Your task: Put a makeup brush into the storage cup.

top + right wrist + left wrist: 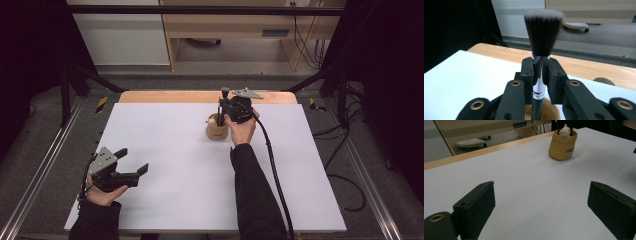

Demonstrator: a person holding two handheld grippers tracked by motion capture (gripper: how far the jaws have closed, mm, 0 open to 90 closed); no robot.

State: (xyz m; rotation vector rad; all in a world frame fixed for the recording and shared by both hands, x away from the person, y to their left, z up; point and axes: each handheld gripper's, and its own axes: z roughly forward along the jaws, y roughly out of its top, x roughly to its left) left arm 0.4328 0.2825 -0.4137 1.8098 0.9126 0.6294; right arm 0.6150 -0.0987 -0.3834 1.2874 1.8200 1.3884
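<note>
My right gripper (540, 75) clamps brush (543, 32) by chrome ferrule, bristles up, above tan pot (217, 131); my left gripper (134, 162) gapes, holding nothing.

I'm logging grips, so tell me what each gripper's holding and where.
Right gripper: makeup brush, clamped at its silver ferrule, above the pot. Left gripper: nothing, open.

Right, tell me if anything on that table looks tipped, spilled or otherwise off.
Nothing stands out. The tan holder stands upright on the white table, the right gripper clamps the makeup brush upright above it, and the left gripper is open, apart from both.
</note>
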